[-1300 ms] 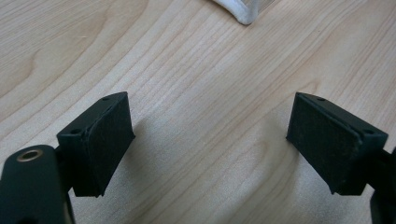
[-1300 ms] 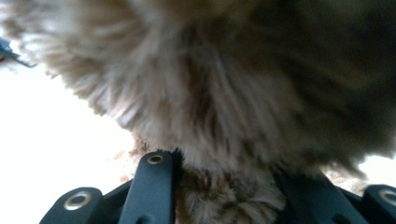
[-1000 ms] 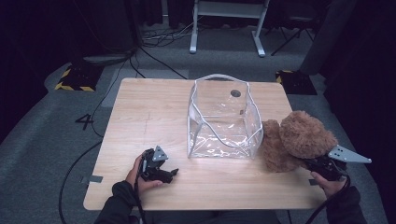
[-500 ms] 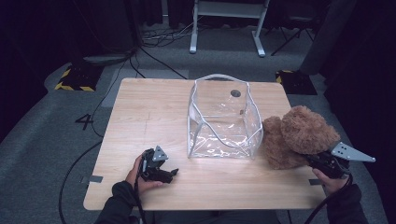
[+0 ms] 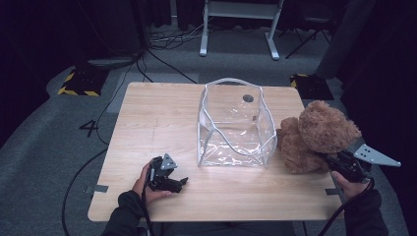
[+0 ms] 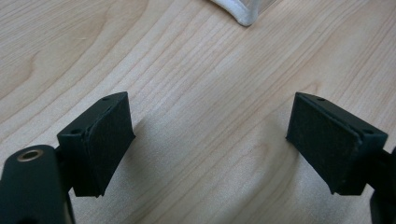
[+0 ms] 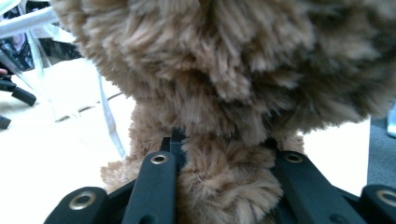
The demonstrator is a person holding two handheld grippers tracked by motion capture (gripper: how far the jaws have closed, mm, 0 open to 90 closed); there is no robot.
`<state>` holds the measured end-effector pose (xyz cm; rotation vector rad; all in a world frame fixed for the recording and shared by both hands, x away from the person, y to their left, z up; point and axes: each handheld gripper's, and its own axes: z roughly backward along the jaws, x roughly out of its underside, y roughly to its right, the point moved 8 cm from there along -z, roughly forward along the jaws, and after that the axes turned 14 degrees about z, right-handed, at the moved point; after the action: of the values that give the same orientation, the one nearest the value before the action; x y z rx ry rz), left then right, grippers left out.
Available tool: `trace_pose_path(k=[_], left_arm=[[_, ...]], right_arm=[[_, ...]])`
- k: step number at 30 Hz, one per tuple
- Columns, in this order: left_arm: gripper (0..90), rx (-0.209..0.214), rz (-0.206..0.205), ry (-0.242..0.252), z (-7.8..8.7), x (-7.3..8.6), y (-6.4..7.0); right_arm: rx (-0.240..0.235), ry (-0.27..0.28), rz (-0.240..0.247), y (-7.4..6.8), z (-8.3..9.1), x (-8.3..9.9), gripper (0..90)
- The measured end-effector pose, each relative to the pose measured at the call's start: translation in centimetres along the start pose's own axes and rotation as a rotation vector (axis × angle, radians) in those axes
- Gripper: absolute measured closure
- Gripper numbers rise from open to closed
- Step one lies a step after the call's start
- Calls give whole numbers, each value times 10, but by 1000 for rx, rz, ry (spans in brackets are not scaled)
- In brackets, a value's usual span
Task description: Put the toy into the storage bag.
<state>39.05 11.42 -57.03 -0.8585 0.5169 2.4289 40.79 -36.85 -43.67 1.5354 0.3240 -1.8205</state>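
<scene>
The brown plush bear [image 5: 319, 135] is gripped by the right gripper [image 5: 328, 160] beside the clear bag [image 5: 235, 123], likely for loading; the left gripper [image 5: 183, 181] is rested on the tabletop [image 5: 147, 113], jaws spread, empty.

A dim lab or recording studio: a light wooden desk [image 5: 162, 123] stands on grey carpet [image 5: 59, 147], black cables [image 5: 162, 54] trail across the floor, yellow-and-black hazard tape [image 5: 76, 91] marks it, and a white metal stand [image 5: 238, 19] stands behind.
</scene>
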Motion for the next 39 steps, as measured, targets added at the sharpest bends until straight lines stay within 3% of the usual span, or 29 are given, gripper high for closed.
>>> trace_pose_path(k=[14, 39], left_arm=[[145, 0, -1, -1, 0, 0, 0], [144, -1, 1, -1, 0, 0, 0]], right_arm=[[43, 36, 31, 8, -2, -31, 711], [106, 103, 68, 27, 10, -87, 712]])
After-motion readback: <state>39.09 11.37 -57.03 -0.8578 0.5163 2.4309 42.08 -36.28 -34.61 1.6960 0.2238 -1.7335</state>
